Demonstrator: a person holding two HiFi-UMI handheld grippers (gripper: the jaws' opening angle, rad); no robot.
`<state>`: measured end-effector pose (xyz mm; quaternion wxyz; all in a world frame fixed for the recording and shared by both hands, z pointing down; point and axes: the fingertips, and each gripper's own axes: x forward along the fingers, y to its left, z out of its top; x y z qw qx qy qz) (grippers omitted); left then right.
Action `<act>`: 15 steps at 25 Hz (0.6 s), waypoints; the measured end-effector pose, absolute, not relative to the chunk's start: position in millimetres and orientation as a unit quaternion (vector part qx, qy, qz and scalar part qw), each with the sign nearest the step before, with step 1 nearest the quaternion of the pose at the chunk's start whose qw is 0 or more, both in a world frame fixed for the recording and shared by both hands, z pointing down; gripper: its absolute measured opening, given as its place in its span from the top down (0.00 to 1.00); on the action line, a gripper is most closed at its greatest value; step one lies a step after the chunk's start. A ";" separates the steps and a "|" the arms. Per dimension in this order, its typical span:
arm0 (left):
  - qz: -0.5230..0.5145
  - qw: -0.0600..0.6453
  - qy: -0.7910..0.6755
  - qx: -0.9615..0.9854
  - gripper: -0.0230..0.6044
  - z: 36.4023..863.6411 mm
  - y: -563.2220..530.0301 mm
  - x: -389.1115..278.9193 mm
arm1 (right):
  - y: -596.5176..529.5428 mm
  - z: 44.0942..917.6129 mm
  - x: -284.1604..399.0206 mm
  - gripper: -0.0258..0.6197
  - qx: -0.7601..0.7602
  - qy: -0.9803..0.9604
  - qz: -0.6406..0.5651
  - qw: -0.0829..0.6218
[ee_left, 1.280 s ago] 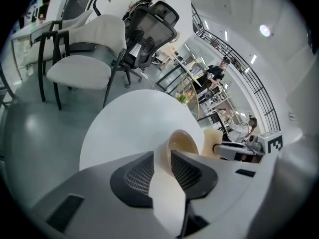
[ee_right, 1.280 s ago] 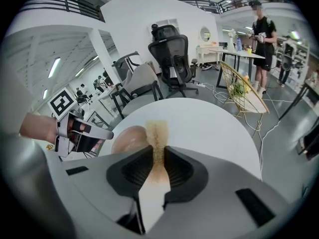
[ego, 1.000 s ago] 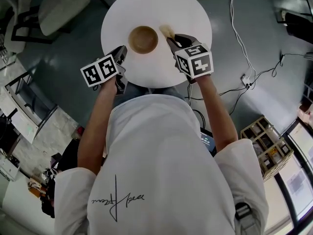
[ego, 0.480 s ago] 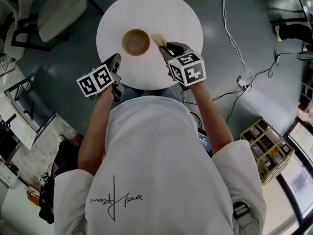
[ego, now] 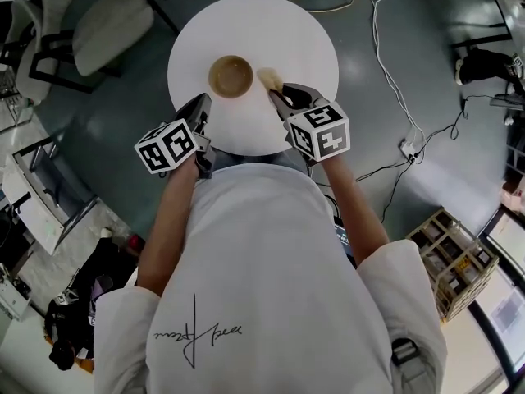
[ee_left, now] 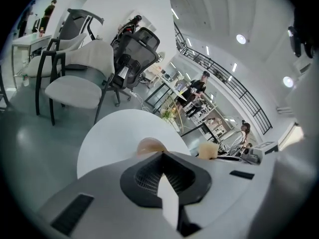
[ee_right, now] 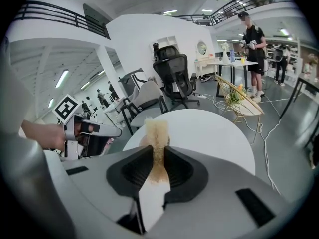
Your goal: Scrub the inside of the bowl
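The bowl (ego: 230, 75) stands upright on the round white tabletop (ego: 287, 31), ahead of both grippers and between their lines of approach. It looks wooden: judge it light, stiff and not fragile, but liable to slide or spin on the smooth surface once scrubbing pressure is applied. The best hold is on the near or left rim, one jaw inside and one outside, so that the interior stays free. The left hand-held gripper (ego: 202, 105) is near the tabletop edge, short of the bowl. Its jaws have just been closing and now stand together with nothing between them, so they must be opened before the rim can be pinched. The right hand-held gripper (ego: 279, 95) is clenched on a tan sponge (ego: 268, 78), gripped by its lower part, with the free end projecting past the jaw tips. The sponge is soft and compressible and will bend under load, so apply moderate pressure. Its free end is just beside the bowl's right rim, outside the bowl. The tabletop carries nothing else. Around it lie a grey floor, a chair (ego: 107, 27), loose cables (ego: 394, 56) and a wooden crate (ego: 451, 261), all well apart from the work.
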<state>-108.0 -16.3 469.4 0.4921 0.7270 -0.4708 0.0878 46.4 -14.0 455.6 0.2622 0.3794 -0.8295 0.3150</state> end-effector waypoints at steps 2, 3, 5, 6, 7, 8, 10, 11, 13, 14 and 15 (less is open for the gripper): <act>0.083 0.484 -0.471 0.733 0.95 460.8 -14.6 -106.0 | -12.4 447.8 44.8 0.83 0.378 -0.833 0.317 0.250; 0.081 0.480 -0.471 0.736 0.95 456.4 -13.5 -104.7 | -11.3 444.1 43.9 0.83 0.377 -0.835 0.317 0.246; 0.072 0.474 -0.469 0.742 0.95 447.9 -11.6 -101.2 | -10.2 437.7 41.5 0.83 0.375 -0.839 0.312 0.241; 0.064 0.473 -0.469 0.743 0.95 443.7 -10.9 -98.5 | -10.0 434.5 40.6 0.83 0.373 -0.842 0.309 0.239; 0.056 0.472 -0.468 0.745 0.95 440.0 -9.5 -95.5 | -9.4 431.2 39.9 0.83 0.371 -0.845 0.306 0.236; 0.051 0.470 -0.468 0.747 0.95 437.0 -7.6 -92.6 | -8.2 428.0 39.3 0.83 0.368 -0.848 0.302 0.233; 0.051 0.461 -0.465 0.754 0.95 431.1 -4.7 -88.9 | -5.4 421.3 37.1 0.83 0.362 -0.854 0.296 0.227; 0.052 0.456 -0.463 0.758 0.95 427.4 -4.0 -88.1 | -3.9 417.6 35.5 0.83 0.359 -0.857 0.292 0.225; 0.047 0.457 -0.461 0.760 0.95 419.1 -2.5 -88.2 | -0.3 409.8 32.7 0.83 0.355 -0.864 0.284 0.219; 0.040 0.459 -0.460 0.759 0.95 414.1 -2.4 -87.9 | 1.2 406.1 32.3 0.83 0.353 -0.867 0.279 0.216; 0.031 0.459 -0.460 0.759 0.95 408.3 -3.1 -86.8 | 2.4 402.6 32.7 0.83 0.350 -0.870 0.275 0.214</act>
